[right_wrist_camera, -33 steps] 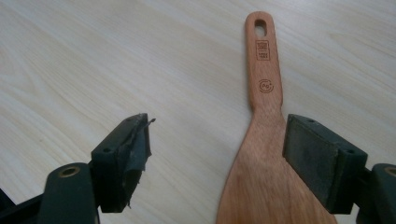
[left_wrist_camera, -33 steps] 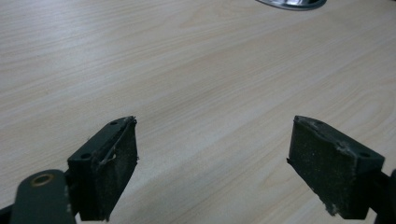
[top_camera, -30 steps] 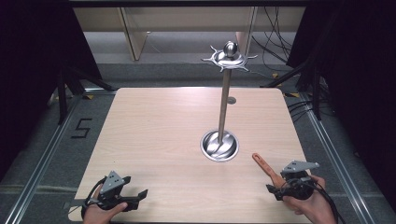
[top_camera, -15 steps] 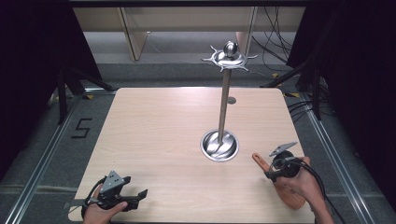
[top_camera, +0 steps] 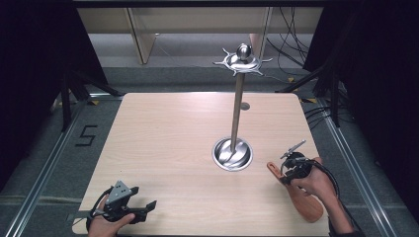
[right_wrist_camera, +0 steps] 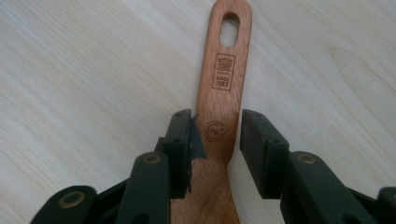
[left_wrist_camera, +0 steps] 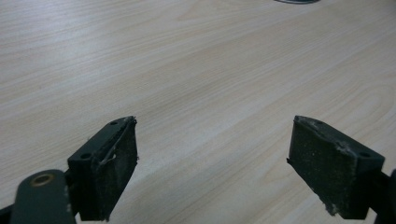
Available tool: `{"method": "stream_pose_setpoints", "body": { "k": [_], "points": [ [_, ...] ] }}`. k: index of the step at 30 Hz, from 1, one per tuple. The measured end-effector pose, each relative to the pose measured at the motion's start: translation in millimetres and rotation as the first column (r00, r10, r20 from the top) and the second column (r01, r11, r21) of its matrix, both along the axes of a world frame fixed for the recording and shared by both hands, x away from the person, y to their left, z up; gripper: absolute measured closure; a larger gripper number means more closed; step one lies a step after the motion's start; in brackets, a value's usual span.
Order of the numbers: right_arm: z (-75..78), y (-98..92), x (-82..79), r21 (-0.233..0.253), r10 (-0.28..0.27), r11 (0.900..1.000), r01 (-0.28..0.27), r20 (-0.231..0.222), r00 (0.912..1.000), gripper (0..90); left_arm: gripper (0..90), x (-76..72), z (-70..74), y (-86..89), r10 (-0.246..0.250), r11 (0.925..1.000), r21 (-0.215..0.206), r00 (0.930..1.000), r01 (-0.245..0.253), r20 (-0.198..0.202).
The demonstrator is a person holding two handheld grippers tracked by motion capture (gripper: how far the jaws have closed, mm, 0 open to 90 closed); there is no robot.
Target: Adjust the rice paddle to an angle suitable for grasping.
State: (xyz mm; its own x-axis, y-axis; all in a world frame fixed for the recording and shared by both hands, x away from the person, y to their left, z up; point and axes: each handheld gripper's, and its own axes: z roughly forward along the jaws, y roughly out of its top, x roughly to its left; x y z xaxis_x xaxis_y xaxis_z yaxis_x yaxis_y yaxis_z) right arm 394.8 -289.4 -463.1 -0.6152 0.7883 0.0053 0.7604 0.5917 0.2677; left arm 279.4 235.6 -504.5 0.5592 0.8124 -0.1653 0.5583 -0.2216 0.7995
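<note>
Flat on table, wooden spatula, handle pointing away from right tongs

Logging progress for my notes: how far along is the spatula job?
Early. The wooden spatula lies flat on the table. The right gripper straddles its handle, jaws not visibly clamped. The left gripper rests open, empty. Gripping, lifting, likely hanging on the metal stand remain.

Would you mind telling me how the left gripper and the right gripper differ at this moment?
The left gripper has its jaws spread wide over bare table; the right gripper has its jaws set close on either side of the wooden spatula, with a small gap on one side. In the high view the left sits near the table's front edge, the right beside the metal stand. Both have black jaws.
</note>
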Motion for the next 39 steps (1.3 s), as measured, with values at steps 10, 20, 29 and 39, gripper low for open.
{"method": "stream_pose_setpoints", "body": {
  "k": [10,20,29,39],
  "points": [
    [-6.2,6.5,12.3,-0.041,-0.006,0.999,0.005,-0.043,0.999,64.6,14.8,0.0,0.1,0.0,-0.005,1.0,-0.001,1.0,0.005,0.0],
    [-8.6,15.1,20.6,-0.098,-0.007,0.995,-0.006,-0.135,0.9908,64.2,14.8,0.0,-0.1,0.1,-0.005,1.0,-0.001,1.0,0.005,0.0],
    [-8.5,22.1,29.7,-0.167,0.004,0.985,-0.035,-0.182,0.9833,66.6,14.8,-0.2,0.4,0.9,-0.013,0.9999,0.004,0.9999,0.013,0.0],
    [-6.9,22.1,28.0,-0.151,0.003,0.988,-0.031,-0.185,0.9828,66.8,14.8,0.1,-0.2,2.2,-0.01,0.9994,-0.034,0.9999,0.01,-0.007]
  ]
}}
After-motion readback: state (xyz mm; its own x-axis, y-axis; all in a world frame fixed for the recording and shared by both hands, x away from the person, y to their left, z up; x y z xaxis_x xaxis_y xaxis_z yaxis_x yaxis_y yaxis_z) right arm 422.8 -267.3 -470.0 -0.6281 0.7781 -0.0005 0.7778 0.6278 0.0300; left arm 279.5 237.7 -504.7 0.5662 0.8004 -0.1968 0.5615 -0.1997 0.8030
